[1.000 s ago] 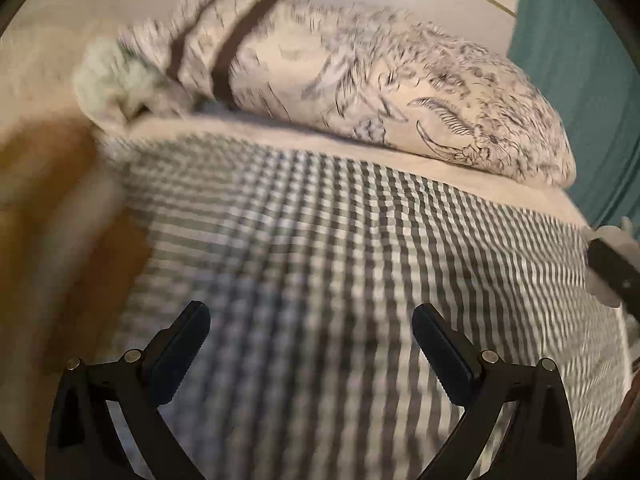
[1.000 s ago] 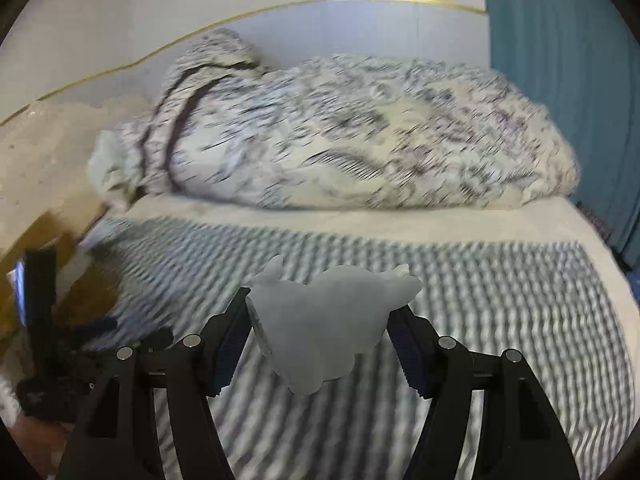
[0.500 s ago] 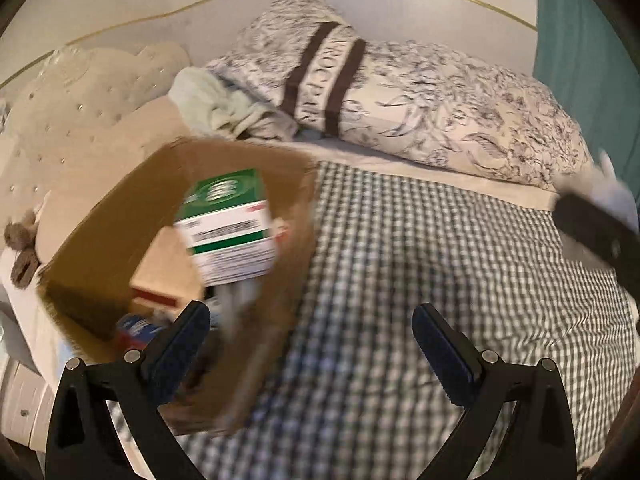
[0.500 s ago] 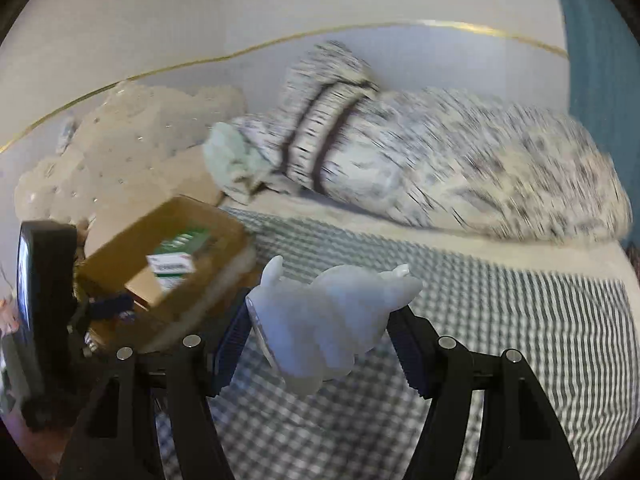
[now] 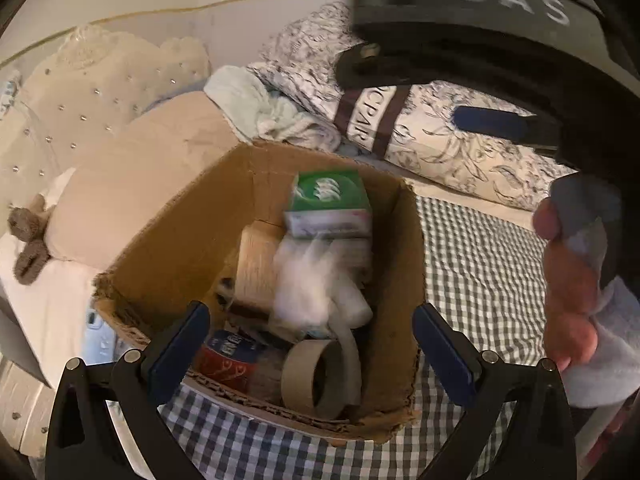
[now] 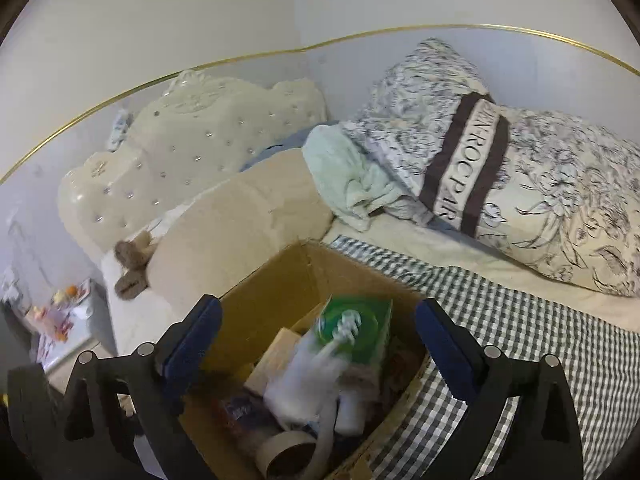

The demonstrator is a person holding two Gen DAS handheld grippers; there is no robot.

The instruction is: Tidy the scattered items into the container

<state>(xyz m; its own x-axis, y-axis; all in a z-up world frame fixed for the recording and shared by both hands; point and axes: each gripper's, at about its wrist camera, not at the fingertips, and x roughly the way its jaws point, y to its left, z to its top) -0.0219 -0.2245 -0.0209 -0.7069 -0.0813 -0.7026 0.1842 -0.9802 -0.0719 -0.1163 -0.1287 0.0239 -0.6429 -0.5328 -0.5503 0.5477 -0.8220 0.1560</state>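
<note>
An open cardboard box [image 5: 188,240] stands on the checked bedspread, also in the right wrist view [image 6: 280,284]. Inside it, a blurred white plush toy [image 5: 312,284] lies among a green carton [image 5: 328,204], a tape roll [image 5: 312,376] and a red-blue item [image 5: 228,356]; the toy also shows in the right wrist view [image 6: 308,380]. My left gripper [image 5: 312,344] is open and empty over the box's near side. My right gripper [image 6: 316,336] is open and empty above the box; its body fills the left wrist view's top right [image 5: 480,20].
The checked bedspread [image 6: 540,344] spreads to the right. A patterned pillow [image 6: 540,184] and a pale green cloth [image 6: 352,176] lie behind the box. A beige cushion [image 5: 132,184] and a tufted headboard [image 6: 192,148] are to the left, with a brown soft toy [image 5: 26,240].
My right gripper has opened and let go of the white plush toy, which now lies in the box. Both grippers have moved over the box.
</note>
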